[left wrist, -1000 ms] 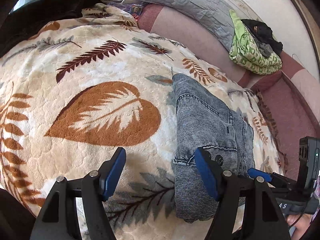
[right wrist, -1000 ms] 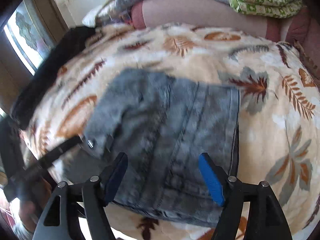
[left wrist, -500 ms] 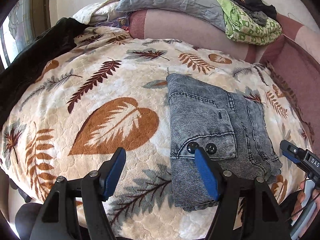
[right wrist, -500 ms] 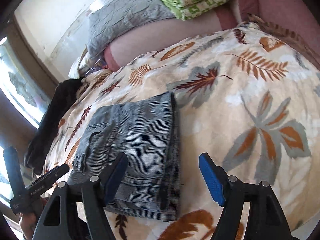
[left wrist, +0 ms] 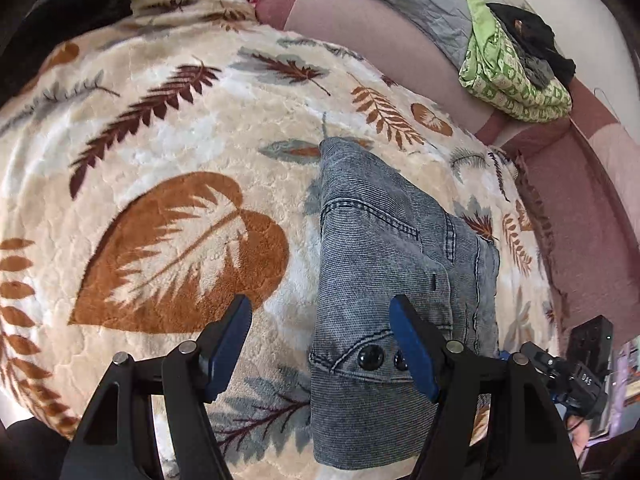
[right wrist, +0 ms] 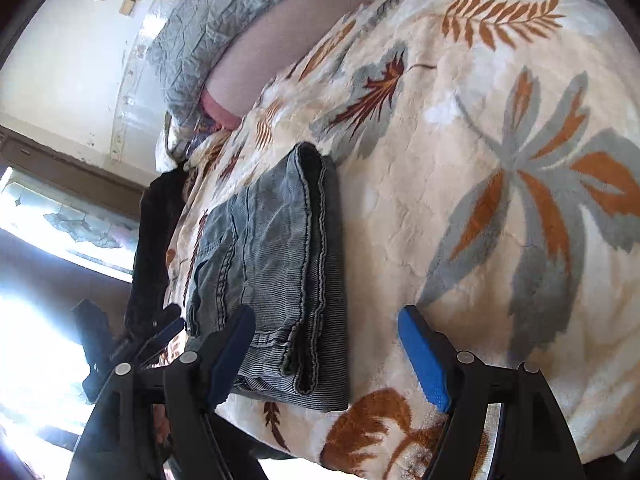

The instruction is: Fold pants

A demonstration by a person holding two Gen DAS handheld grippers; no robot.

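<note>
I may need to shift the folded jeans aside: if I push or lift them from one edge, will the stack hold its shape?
Probably not if lifted: the folded jeans are soft denim in loose layers, so a grip on one edge would likely let the rest sag open. Pushed, they may drag and bunch, since the plush blanket looks grippy. They won't roll.

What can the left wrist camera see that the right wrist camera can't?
Only the left wrist view shows the two black buttons on the pants and the black clothes piled on the green cloth. Only the right wrist view shows the bright window and the stacked folded edges of the pants. Both show the folded grey pants on the leaf blanket, the grey pillow, and open blue-padded jaws.
</note>
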